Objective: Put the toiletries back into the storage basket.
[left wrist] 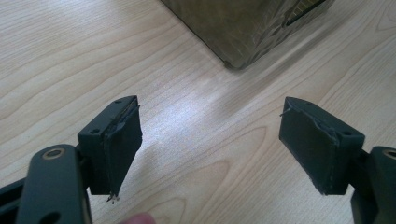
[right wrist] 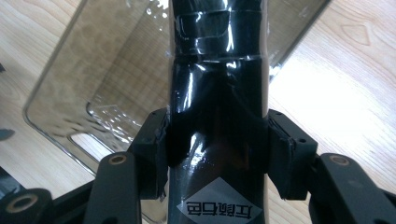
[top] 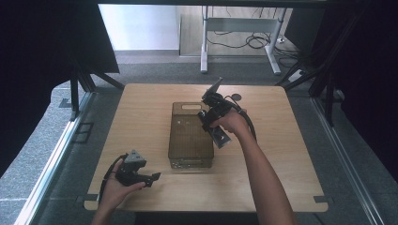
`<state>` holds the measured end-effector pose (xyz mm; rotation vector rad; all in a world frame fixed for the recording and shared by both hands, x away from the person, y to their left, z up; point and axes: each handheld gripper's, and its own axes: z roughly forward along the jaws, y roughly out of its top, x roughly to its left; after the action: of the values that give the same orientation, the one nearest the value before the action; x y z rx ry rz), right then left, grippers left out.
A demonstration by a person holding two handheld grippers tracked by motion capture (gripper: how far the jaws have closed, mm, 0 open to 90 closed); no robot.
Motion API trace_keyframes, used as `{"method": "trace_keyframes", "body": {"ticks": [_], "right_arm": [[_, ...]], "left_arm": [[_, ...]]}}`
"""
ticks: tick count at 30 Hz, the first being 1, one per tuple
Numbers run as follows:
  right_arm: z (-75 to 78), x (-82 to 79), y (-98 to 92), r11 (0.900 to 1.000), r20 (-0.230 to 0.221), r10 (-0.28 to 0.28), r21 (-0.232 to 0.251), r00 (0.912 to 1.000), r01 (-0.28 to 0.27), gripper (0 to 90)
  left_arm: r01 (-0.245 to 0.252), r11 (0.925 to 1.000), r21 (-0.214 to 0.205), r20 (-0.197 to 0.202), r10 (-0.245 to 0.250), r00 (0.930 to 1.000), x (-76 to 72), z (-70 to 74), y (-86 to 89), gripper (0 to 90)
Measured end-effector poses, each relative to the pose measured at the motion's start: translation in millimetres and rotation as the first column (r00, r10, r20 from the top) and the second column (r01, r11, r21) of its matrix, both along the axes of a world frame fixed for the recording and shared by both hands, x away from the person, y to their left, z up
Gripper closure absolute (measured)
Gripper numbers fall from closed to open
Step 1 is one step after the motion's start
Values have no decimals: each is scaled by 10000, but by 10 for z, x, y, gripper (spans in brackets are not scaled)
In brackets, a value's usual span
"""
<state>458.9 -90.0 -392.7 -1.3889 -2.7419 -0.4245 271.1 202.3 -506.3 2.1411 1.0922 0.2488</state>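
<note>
So the right gripper (right wrist: 217, 154) has its fingers (right wrist: 154, 149) clamped on a black bottle (right wrist: 217, 116), holding it just over the right edge of the clear bin (top: 190, 136) in the middle of the counter (top: 281, 140). The left gripper (left wrist: 210, 144) rests near the front left corner with fingers spread wide, nothing between them.

The glossy black bottle (right wrist: 217, 116) between the right gripper's (right wrist: 217, 149) black jaws bears a white diamond label; beyond it lies a smoky-brown translucent plastic bin (right wrist: 93, 84) on the pale wood-grain table (right wrist: 336, 93).
</note>
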Motion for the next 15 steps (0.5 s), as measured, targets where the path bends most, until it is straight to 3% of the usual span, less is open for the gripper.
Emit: {"method": "trace_keyframes", "body": {"ticks": [15], "right_arm": [[-109,34,294,9992,-482,-363,140,9982,370,469]], "left_arm": [[68,10000,43,16,-68,10000,4,-2,2,215]]}}
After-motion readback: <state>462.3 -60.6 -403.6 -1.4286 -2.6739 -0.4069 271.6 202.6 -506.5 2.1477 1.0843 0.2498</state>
